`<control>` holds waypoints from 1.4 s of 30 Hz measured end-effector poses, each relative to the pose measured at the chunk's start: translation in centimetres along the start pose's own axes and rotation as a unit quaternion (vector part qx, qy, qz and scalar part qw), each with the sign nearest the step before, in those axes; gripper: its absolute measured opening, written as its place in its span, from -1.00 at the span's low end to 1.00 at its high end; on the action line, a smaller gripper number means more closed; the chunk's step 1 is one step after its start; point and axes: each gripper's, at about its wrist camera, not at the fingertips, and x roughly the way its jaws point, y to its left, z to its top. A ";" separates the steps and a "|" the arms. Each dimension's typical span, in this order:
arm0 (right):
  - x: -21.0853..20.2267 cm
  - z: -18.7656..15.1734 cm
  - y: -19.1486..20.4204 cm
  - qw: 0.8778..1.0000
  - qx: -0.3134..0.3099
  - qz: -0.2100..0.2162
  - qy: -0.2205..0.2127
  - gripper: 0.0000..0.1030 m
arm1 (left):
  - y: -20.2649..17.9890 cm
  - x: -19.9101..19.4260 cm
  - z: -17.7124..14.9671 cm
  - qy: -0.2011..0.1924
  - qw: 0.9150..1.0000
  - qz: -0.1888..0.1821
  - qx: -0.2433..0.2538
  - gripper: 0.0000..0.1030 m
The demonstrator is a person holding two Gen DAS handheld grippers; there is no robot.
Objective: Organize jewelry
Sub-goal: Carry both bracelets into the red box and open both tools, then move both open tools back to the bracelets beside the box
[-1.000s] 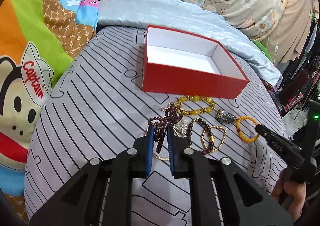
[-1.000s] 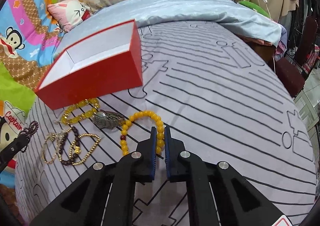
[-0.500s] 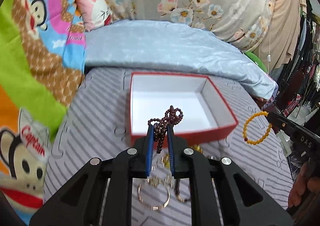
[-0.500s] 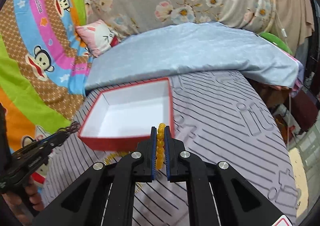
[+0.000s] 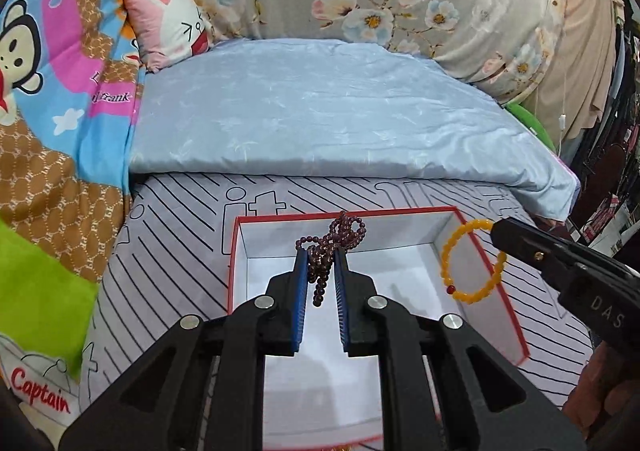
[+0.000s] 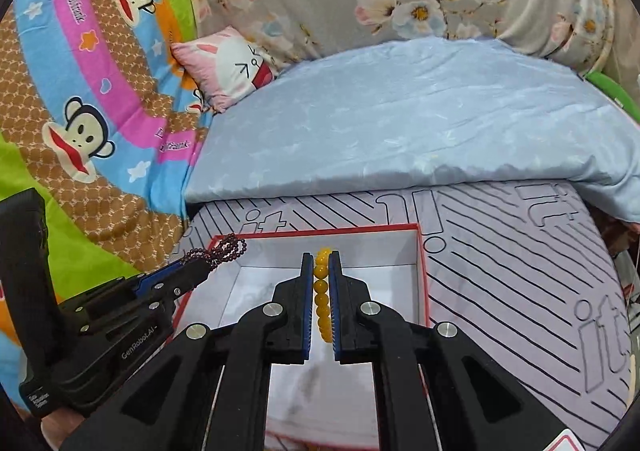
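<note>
Tongs [image 5: 321, 251] now over red box [image 5: 496, 291]

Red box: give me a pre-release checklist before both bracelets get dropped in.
1. Left gripper clamped on dark purple beads: ok.
2. Right gripper clamped on yellow bracelet: ok.
3. Purple beads over the red box opening: ok.
4. Yellow bracelet fully inside the rim line: cannot tell; the left view shows it over the right wall.
5. Box interior free of clutter: ok.
6. Grippers apart from each other: ok.
</note>
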 end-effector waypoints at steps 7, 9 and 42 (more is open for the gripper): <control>4.8 -0.1 -2.1 0.999 0.009 -0.022 0.038 -0.87 | 0.6 3.9 -0.2 0.024 1.000 0.009 0.004 -0.75; 5.5 -0.3 -2.5 0.998 0.004 -0.048 0.045 -0.85 | 0.8 4.7 -0.3 0.029 0.999 0.011 0.002 -0.70; -6.6 -17.0 -0.3 0.996 -0.007 -0.060 0.071 -0.01 | 3.0 -8.6 -15.3 0.045 0.997 0.052 -0.034 0.18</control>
